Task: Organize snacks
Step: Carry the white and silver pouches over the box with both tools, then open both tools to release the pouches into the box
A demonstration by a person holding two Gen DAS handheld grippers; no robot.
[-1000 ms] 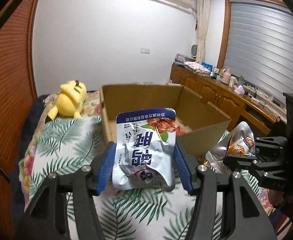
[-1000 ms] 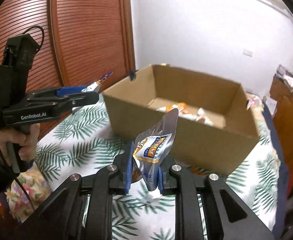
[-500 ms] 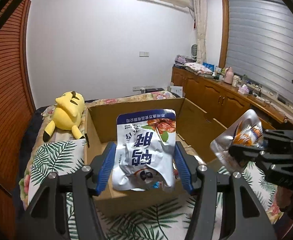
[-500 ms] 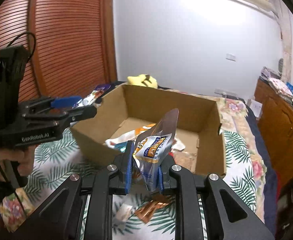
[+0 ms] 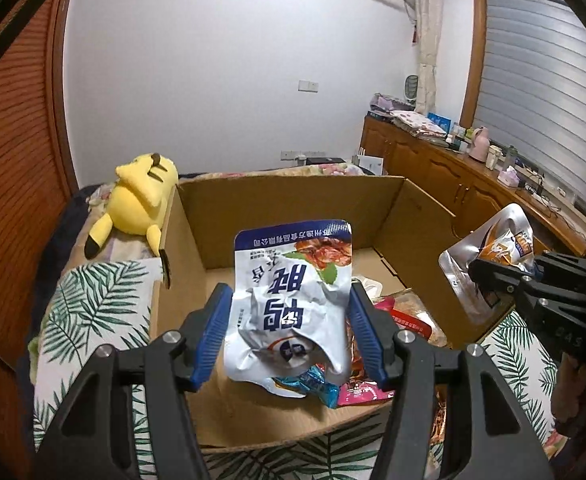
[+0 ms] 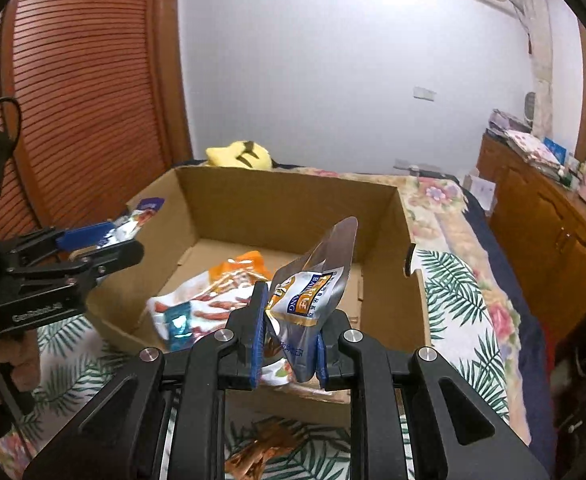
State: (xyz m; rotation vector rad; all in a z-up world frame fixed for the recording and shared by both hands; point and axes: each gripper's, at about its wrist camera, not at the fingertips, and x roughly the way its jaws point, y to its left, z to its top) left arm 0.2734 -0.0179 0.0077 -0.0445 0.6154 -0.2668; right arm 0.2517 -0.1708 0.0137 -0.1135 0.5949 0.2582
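Note:
My left gripper is shut on a white and blue snack bag and holds it above the near part of an open cardboard box. My right gripper is shut on a silver snack pouch above the box's near wall. Each gripper shows in the other's view: the left at the box's left side, the right with its pouch at the box's right side. Several snack packets lie in the box.
The box stands on a bed with a palm-leaf sheet. A yellow plush toy lies behind the box. A copper snack packet lies on the sheet in front of the box. Wooden cabinets run along the right wall.
Both grippers have moved forward with their bags, from in front of the box to over its near part. The inside of the box now shows.

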